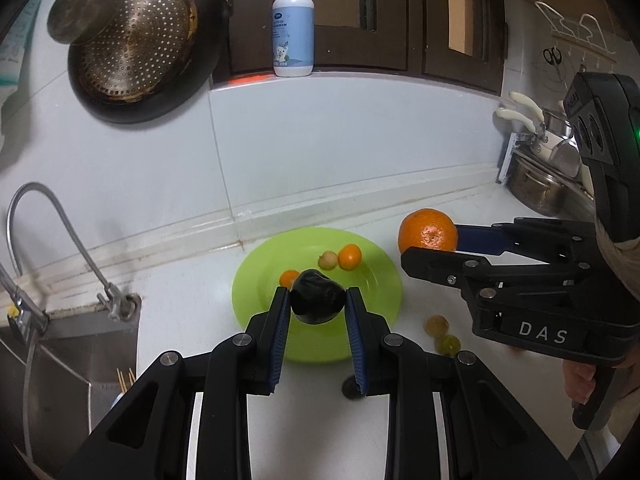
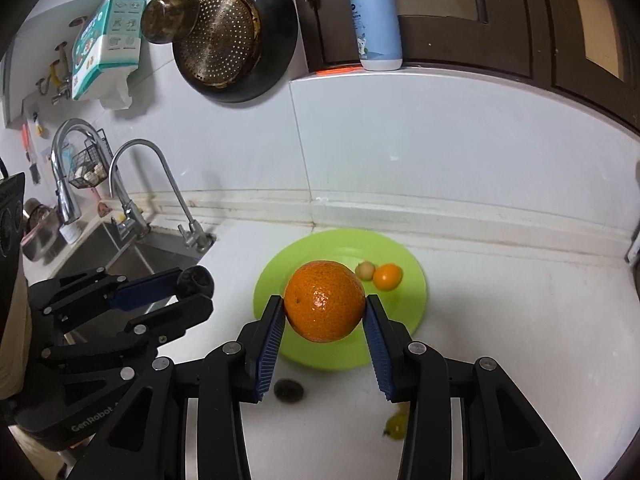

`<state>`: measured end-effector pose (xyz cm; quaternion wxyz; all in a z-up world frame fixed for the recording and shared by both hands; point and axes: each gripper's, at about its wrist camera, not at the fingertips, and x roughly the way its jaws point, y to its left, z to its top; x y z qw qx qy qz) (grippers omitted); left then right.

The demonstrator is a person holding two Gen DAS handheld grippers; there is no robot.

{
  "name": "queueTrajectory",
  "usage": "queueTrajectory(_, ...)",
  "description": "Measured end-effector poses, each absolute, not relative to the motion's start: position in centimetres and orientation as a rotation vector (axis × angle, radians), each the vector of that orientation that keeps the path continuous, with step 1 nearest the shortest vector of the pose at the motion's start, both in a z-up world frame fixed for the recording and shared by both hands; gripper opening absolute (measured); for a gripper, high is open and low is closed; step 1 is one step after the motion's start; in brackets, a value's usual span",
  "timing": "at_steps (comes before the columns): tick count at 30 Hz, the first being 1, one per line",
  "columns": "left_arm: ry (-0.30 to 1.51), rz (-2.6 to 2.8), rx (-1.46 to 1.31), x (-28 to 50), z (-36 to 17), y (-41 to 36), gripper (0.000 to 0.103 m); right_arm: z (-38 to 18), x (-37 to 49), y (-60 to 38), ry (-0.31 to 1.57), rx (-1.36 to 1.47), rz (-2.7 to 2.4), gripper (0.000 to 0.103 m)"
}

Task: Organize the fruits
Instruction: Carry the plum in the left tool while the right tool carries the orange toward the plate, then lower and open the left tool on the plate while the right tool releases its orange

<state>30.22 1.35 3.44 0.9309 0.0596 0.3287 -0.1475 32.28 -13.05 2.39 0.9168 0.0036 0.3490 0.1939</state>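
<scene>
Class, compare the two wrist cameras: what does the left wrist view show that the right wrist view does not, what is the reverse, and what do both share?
Only the left wrist view: a small orange fruit on the plate behind the dark fruit, scissors on the wall, and pots at the right.

Only the right wrist view: a second faucet and a hanging packet.

Both: the green plate, the left gripper clamping a dark fruit, the right gripper clamping a large orange, and the pump bottle.

Both wrist fisheyes look forward and steeply down along their own tongs, close above the white table [image 1: 192, 292]. Shared: round lime-green plastic plate [image 1: 384, 276] [image 2: 416, 280], tiled wall, hanging perforated metal strainer [image 1: 132, 36] [image 2: 224, 40]. Each view catches the other tongs at its edge.
</scene>
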Motion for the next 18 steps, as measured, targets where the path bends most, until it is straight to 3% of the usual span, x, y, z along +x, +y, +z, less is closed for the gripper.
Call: queueTrajectory(18, 0.719, -0.310, 0.139, 38.7, 1.5, 1.4, 0.028, 0.0, 40.9, -12.1, 0.815, -0.013, 0.409, 0.041)
